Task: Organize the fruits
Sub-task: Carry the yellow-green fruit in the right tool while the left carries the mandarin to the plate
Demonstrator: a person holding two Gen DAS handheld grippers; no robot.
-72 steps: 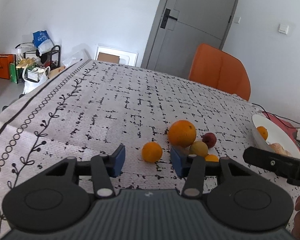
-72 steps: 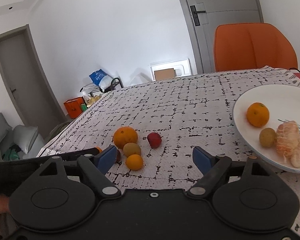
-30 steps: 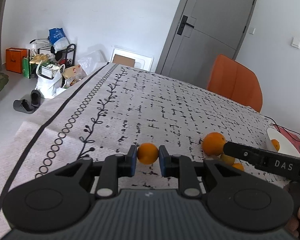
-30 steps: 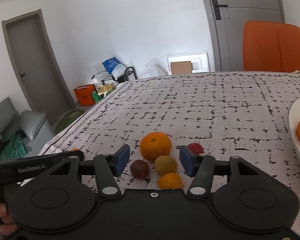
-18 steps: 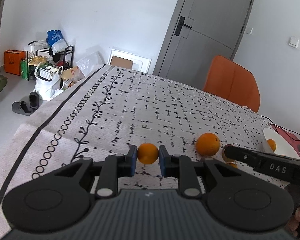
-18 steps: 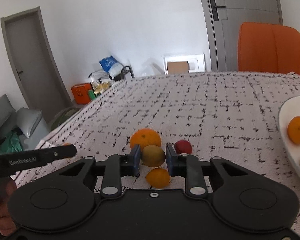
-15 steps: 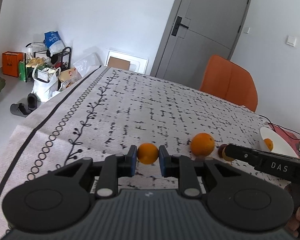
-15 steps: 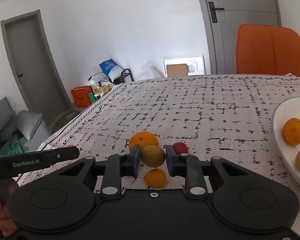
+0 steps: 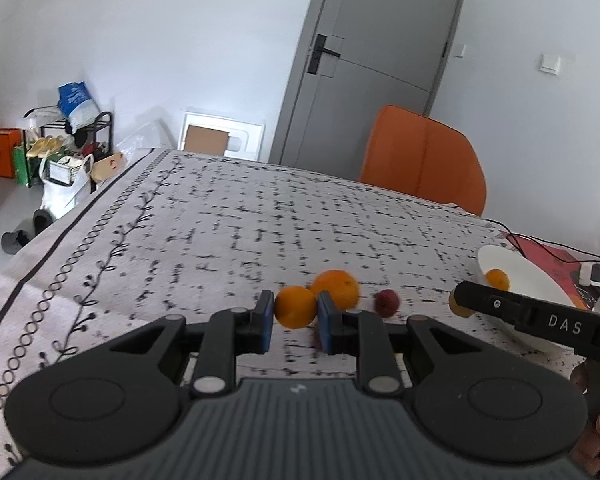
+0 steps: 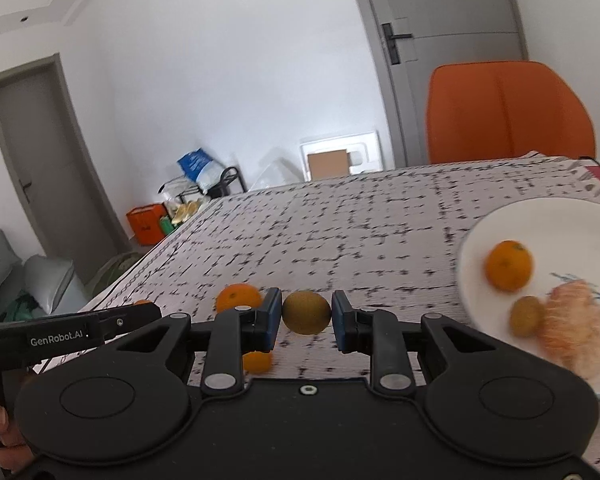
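My left gripper (image 9: 295,322) is shut on a small orange (image 9: 295,307), held just above the patterned tablecloth (image 9: 228,232). Behind it on the cloth lie a big orange (image 9: 337,287) and a dark red fruit (image 9: 387,303). My right gripper (image 10: 306,318) is shut on a green-brown kiwi (image 10: 306,312), lifted off the cloth. Below and left of it a big orange (image 10: 238,297) and a small orange (image 10: 257,361) remain on the cloth. The white plate (image 10: 568,220) at the right holds an orange (image 10: 509,265), a kiwi (image 10: 527,315) and peeled citrus segments (image 10: 576,330).
An orange chair (image 9: 424,166) stands at the table's far side before a grey door (image 9: 374,60). Cables and a red mat (image 9: 548,254) lie beyond the plate (image 9: 532,276). Bags and a rack (image 9: 60,148) crowd the floor at the left. A hand (image 10: 0,436) grips the other tool.
The right gripper closed on the kiwi and lifted it toward the plate, which now looms larger. The left gripper carried its small orange rightward, closer to the big orange.
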